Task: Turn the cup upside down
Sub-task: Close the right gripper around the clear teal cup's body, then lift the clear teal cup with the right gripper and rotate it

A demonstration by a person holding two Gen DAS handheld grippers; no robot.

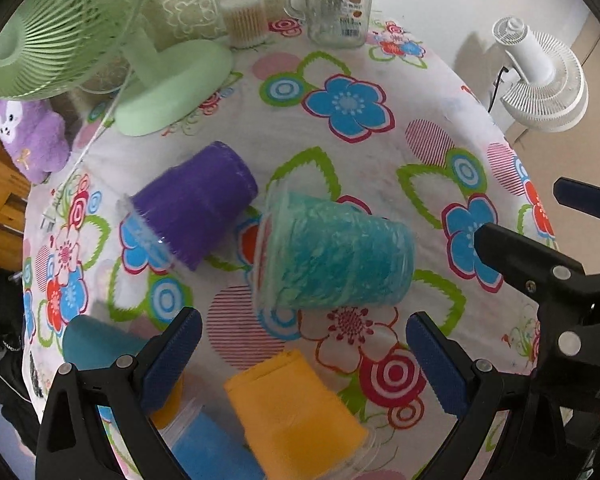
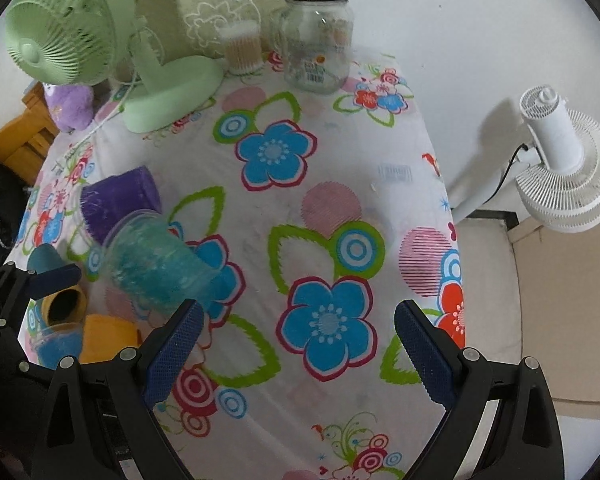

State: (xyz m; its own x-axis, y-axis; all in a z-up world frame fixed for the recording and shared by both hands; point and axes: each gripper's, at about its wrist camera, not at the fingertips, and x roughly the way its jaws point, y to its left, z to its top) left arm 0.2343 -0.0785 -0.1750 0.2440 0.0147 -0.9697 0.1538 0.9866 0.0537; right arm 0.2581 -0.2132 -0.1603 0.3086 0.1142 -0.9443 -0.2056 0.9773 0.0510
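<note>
A teal cup (image 1: 336, 256) lies on its side on the flowered tablecloth (image 1: 380, 168), rim to the left; it also shows in the right wrist view (image 2: 156, 264). A purple cup (image 1: 192, 204) lies on its side behind it to the left, also seen in the right wrist view (image 2: 116, 200). A yellow cup (image 1: 292, 412) and a blue cup (image 1: 212, 452) lie below, between my left fingers. My left gripper (image 1: 304, 360) is open and empty, just short of the teal cup. My right gripper (image 2: 296, 352) is open and empty over bare cloth, right of the teal cup; it shows at the right of the left wrist view (image 1: 520, 220).
A green desk fan (image 1: 100, 40), a cotton swab box (image 1: 246, 18) and a glass mug jar (image 1: 336, 0) stand at the table's back. A purple plush toy (image 1: 32, 136) sits at the left edge. A white floor fan (image 2: 560, 160) stands beyond the right edge.
</note>
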